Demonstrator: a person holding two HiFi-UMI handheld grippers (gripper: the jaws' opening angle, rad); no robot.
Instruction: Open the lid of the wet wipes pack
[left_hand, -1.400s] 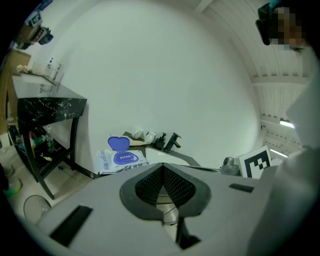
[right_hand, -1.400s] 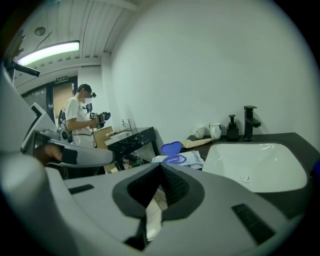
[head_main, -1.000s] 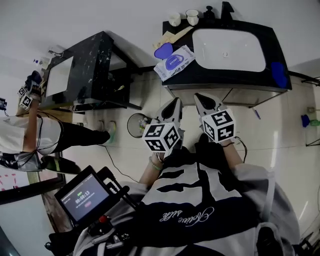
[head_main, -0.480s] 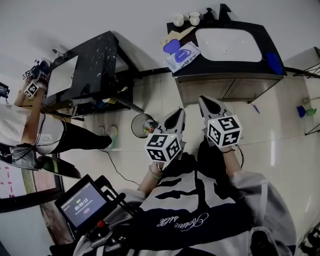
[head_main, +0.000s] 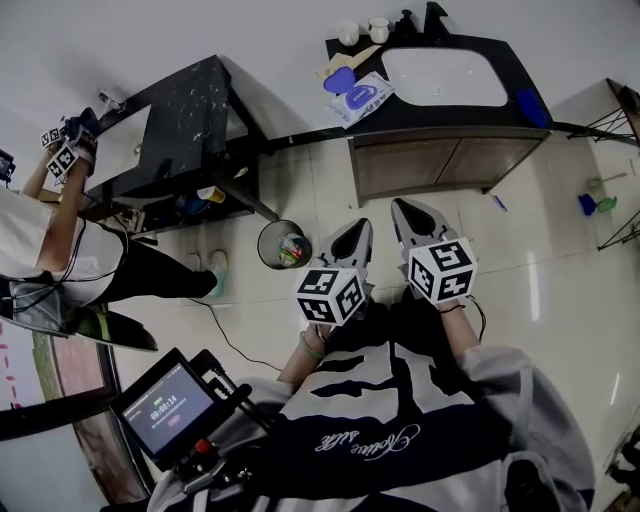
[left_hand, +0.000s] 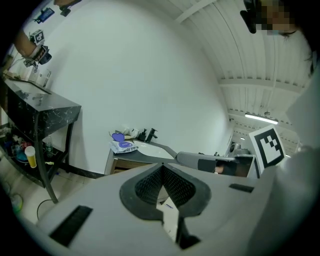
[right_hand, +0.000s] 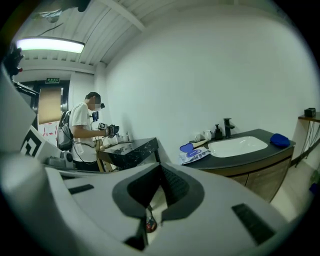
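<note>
The wet wipes pack (head_main: 364, 97) lies on the left end of a black sink counter (head_main: 440, 112), its blue oval lid (head_main: 338, 80) raised at the far-left end. It also shows in the left gripper view as the pack (left_hand: 124, 145) and in the right gripper view as the pack (right_hand: 196, 156) with its lid (right_hand: 186, 147). My left gripper (head_main: 354, 231) and right gripper (head_main: 403, 212) hang side by side over the tiled floor, well short of the counter. Both are shut, with nothing between their jaws.
A white basin (head_main: 445, 77), a faucet (head_main: 435, 18), two cups (head_main: 348, 33) and a blue cloth (head_main: 532, 107) share the counter. A waste bin (head_main: 283, 245) stands on the floor to the left. Another person (head_main: 60, 230) works at a second black table (head_main: 180, 120).
The counter and pack have drifted up and farther off in the head view, with more floor now showing between them and the grippers. The grippers themselves have kept their pose.
</note>
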